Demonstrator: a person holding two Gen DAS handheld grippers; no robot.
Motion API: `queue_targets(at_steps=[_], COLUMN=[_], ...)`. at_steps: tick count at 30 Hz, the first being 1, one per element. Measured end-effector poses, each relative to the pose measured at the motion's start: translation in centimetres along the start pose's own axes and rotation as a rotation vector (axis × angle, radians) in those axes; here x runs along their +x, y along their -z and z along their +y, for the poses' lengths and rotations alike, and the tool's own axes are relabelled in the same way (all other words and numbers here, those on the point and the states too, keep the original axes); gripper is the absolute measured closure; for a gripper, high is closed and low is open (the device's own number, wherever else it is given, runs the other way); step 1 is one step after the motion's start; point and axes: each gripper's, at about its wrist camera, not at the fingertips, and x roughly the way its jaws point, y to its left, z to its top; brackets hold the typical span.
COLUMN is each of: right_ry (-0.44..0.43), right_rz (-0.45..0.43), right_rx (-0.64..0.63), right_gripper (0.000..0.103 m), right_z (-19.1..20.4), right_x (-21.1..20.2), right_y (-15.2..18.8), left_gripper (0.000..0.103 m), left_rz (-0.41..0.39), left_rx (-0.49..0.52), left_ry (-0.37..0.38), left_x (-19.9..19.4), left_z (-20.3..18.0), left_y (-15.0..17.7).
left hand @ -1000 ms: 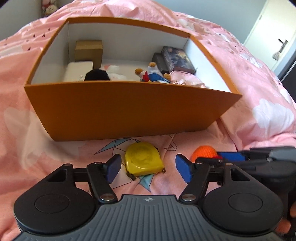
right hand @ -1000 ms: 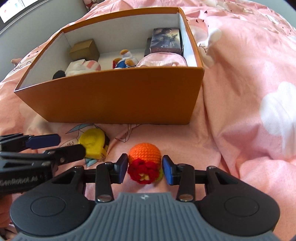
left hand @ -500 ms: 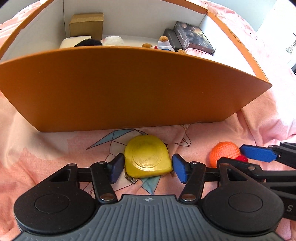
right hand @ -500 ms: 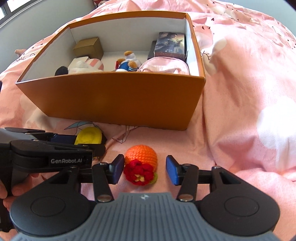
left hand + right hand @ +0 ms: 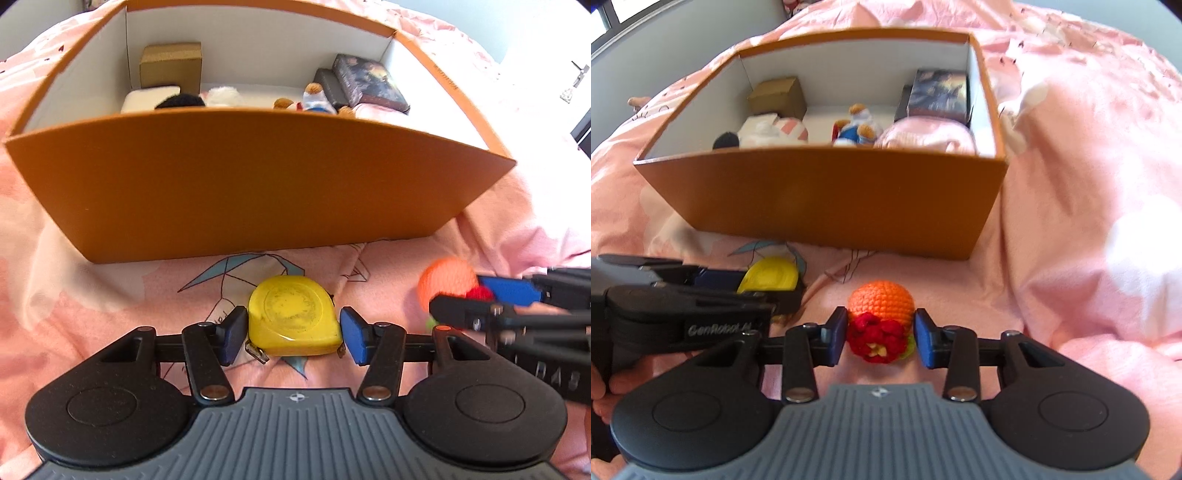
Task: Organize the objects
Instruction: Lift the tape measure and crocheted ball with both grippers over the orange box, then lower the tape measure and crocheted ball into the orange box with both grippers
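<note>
A yellow tape measure (image 5: 293,317) lies on the pink bedspread in front of an orange box (image 5: 236,192). My left gripper (image 5: 291,338) has closed on the tape measure's sides. An orange crochet ball with a red flower (image 5: 881,319) lies to its right. My right gripper (image 5: 881,336) is shut on the crochet ball. The box (image 5: 827,206) holds a brown carton, plush toys, a pink bundle and dark boxes. The right gripper also shows at the right of the left wrist view (image 5: 491,299), and the tape measure shows in the right wrist view (image 5: 770,278).
The pink bedspread (image 5: 1089,221) rises in soft folds to the right of the box. A door (image 5: 576,77) shows at the far right. The box's front wall stands just beyond both grippers.
My left gripper's jaws have narrowed onto the tape measure. My right gripper's jaws have closed in on the crochet ball. Both views have pulled back slightly from the box.
</note>
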Motion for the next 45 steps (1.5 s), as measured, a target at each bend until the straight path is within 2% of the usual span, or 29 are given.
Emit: queue_targets(at_steps=[9,14,19,22,29,34,41,45], right_ry=[-0.028,-0.07,-0.097,-0.117,-0.185,-0.203,-0.263,-0.261], right_rz=[-0.107,-0.179,-0.235,-0.251,-0.231,-0.187,-0.089,-0.051], right_rx=[-0.02,-0.022,-0.026,-0.026,0.021,0.049,0.182,0.213], right_gripper=[0.062,0.062,0.062,0.062,0.062,0.062,0.062,0.062], right_z=[0.5,0.5,0.6,0.6,0.1,-0.5,-2.1,-2.3], right_x=[-4.6,-7.2,-8.4,-8.3,-6.2,-3.0,3.0,6.1], right_y=[-1.5,-3.2,-5.7,-7.2,-11.3,-14.4,-18.5,-20.3], left_gripper=[0.041,0.041,0.041,0.041,0.041,0.041,0.041,0.041], left_rz=[-0.085,-0.155,-0.221,-0.263,-0.264,-0.234,-0.197,-0.143], left_rx=[0.06,0.062,0.068,0.081,0.138,0.283,0.46,0.574], left_ry=[0.07,0.109,0.111,0.085,0.057,-0.003,-0.057,-0.088], left_x=[-5.7,-8.6,-10.0,-10.4,-8.9,-6.4,-2.0,0.5], left_z=[-1.0,-1.4,-1.1,-0.9,0.6,0.8,0.3,-0.4], left_y=[0.0,-1.4,-3.6,-5.2,-9.0,-11.6,-14.8,-15.8])
